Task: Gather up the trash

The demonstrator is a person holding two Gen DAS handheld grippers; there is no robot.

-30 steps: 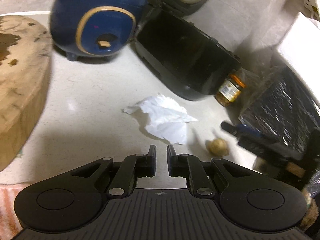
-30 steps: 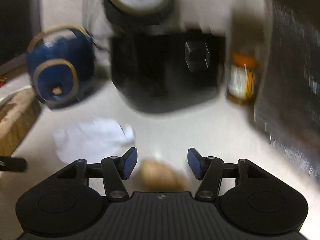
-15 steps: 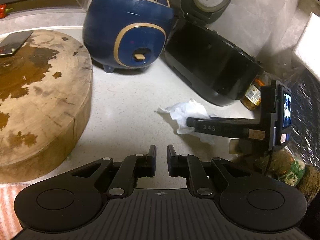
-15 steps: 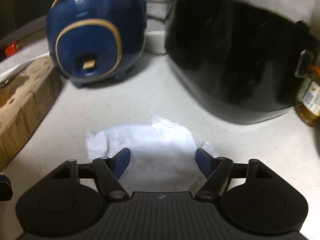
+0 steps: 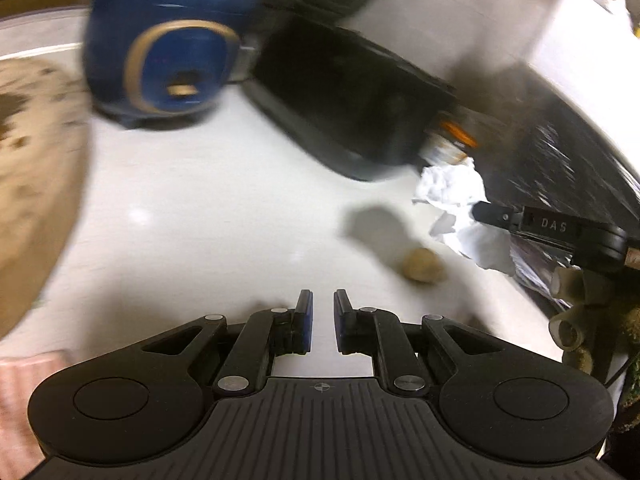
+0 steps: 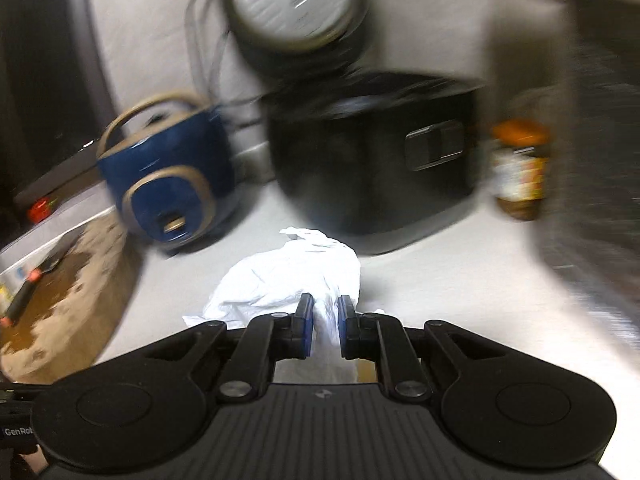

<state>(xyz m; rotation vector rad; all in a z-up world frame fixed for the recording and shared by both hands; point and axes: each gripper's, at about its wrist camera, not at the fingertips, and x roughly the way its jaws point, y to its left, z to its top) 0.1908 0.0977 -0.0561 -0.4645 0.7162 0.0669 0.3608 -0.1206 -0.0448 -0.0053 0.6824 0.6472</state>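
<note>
On the counter: crumpled white tissue (image 6: 296, 276), bunched, lifted above the pale countertop (image 5: 208, 208)
Right gripper (image 6: 323, 322): jaws just closed, pinching the tissue
Left gripper (image 5: 319, 320): pressed together, holding nothing
Writing: "DAS" on the right gripper's finger (image 5: 554, 225)

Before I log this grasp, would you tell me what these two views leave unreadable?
- Jar label: motion blur, right wrist view.
- Small brown lump on the counter: blurred in the left wrist view, identity unclear.
- Crumpled tissue: its lower part is hidden behind the right gripper, shut on it.
</note>
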